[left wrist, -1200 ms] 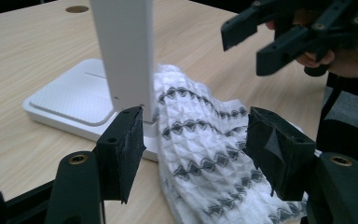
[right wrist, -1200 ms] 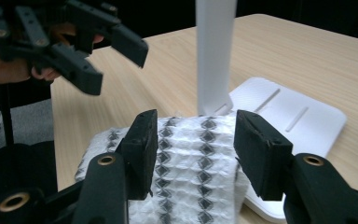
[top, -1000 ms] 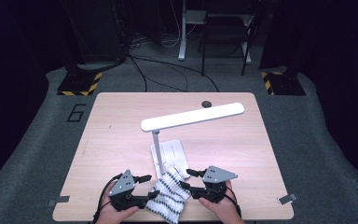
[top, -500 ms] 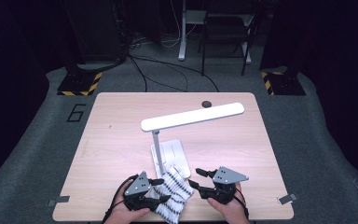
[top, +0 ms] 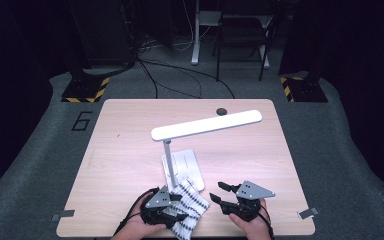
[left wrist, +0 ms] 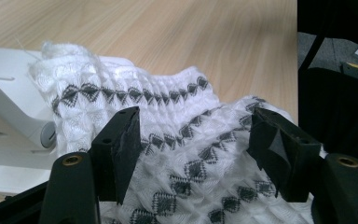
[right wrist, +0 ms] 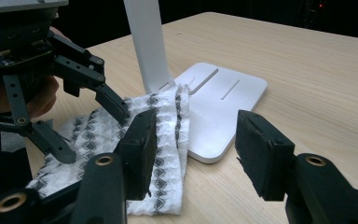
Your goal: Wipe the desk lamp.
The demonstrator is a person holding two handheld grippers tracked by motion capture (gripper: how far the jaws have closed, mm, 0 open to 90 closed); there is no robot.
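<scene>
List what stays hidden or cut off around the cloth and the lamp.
- Cloth: near end cut by the high view's bottom edge; left claw covers part.
- Lamp base: near edge under cloth.
- Lamp post: top cut off in the right gripper view.

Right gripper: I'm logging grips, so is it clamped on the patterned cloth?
No, the right gripper has its jaws apart with bare table between them, beside the cloth.

Knit cloth [left wrist: 191, 140], rough w/ fuzzy edge; lamp base [right wrist: 219, 102] smooth matt plastic; table [top: 130, 145] matt wood-grain.
</scene>
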